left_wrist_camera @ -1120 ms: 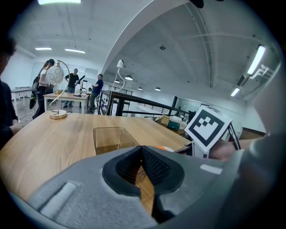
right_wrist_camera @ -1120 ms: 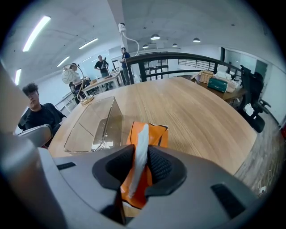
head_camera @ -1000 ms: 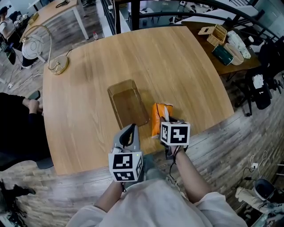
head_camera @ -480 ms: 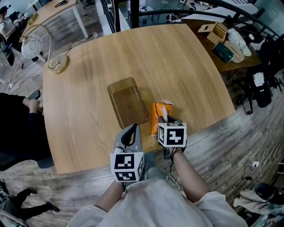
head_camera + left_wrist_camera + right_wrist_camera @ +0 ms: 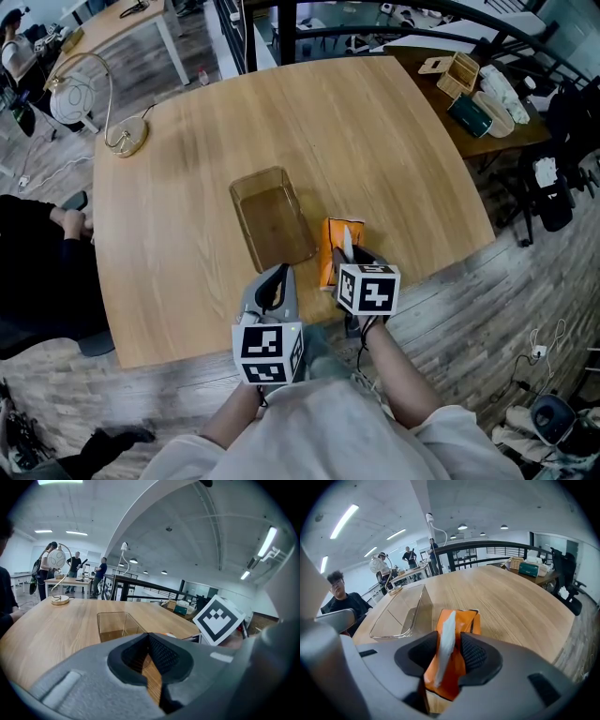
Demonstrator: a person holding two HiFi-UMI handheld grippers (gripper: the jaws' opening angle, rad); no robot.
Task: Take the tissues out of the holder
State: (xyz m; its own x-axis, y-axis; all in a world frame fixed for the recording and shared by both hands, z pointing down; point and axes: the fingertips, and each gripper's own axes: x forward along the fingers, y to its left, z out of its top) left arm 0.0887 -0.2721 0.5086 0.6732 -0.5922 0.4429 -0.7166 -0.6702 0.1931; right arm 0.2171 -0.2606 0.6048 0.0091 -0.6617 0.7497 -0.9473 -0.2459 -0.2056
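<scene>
Right tool (image 5: 449,637), jaws just opening around the orange tissue pack (image 5: 462,620), appears to release it on the table (image 5: 187,187) at the empty clear holder's (image 5: 419,611) 3 o'clock; left tool (image 5: 149,639) idles, jaws together.

Bright, even light from ceiling strips (image 5: 340,521); fisheye bending edges; dark corner vignette.

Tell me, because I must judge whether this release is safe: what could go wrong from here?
1. The right gripper has just been opening its jaws, with the white tissue between them. Pulling away could snag the sheet and drag it out, or tug the orange pack.
2. The pack lies near the front edge of the table, so a tug toward the person might slide it off.
</scene>
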